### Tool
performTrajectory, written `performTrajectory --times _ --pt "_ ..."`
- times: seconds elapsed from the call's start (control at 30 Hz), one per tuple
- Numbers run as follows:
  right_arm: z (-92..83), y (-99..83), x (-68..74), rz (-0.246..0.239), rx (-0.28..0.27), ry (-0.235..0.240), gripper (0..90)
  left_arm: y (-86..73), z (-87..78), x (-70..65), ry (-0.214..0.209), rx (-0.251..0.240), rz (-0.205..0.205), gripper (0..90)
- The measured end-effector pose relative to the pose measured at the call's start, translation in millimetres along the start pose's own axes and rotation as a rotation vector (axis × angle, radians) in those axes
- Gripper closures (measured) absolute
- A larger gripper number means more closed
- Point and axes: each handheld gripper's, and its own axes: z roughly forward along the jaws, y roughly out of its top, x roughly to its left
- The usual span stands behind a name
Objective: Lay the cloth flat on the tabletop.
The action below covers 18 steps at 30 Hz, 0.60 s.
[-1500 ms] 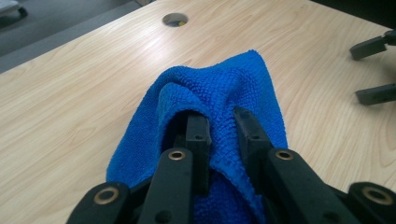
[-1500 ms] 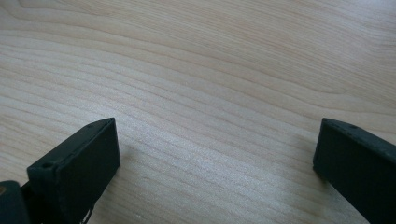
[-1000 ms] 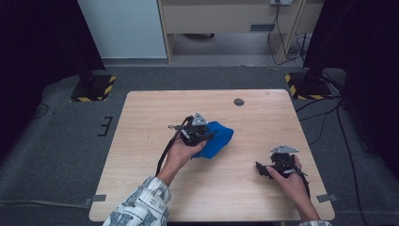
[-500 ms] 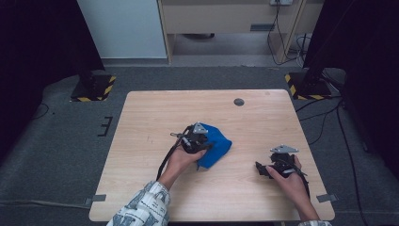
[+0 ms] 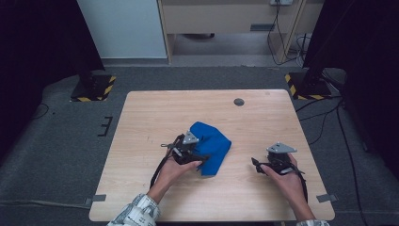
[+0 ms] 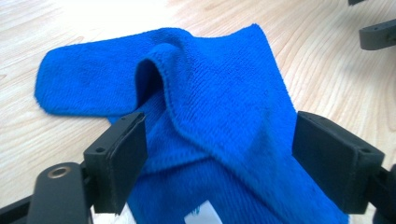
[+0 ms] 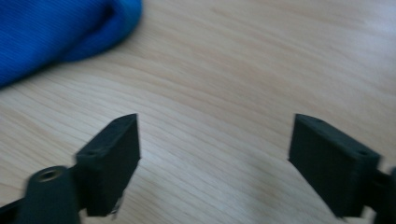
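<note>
Blue cloth point(image 6: 219, 116) lying folded and rumpled on the bench point(image 5: 155, 113), one raised fold running up between the left gripper point(image 5: 200, 157) fingers point(image 6: 122, 156). Fingers spread wide either side of the cloth, just opened, pads not pressing it. Right gripper point(image 5: 256, 164) well apart from the cloth, low over bare wood, fingers point(image 7: 112, 158) apart with nothing between them, just narrowed a little; cloth edge beyond its left finger.

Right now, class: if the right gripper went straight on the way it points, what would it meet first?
Probably the blue cloth: the right gripper, jaws open, has bare table ahead and the cloth's fold beyond, slightly off-line.
</note>
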Motion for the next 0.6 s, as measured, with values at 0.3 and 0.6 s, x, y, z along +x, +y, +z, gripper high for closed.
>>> performTrajectory --times 0.3,0.6 --pt "-5.9 19.5 15.7 -0.058 -0.058 0.093 59.6 -23.7 -32.6 8.1 0.034 -0.032 -0.026 24.5" --pt "-1.0 38.2 35.5 -0.104 -0.066 0.172 80.6 -38.6 -42.7 4.2 0.065 -0.018 -0.011 34.9"
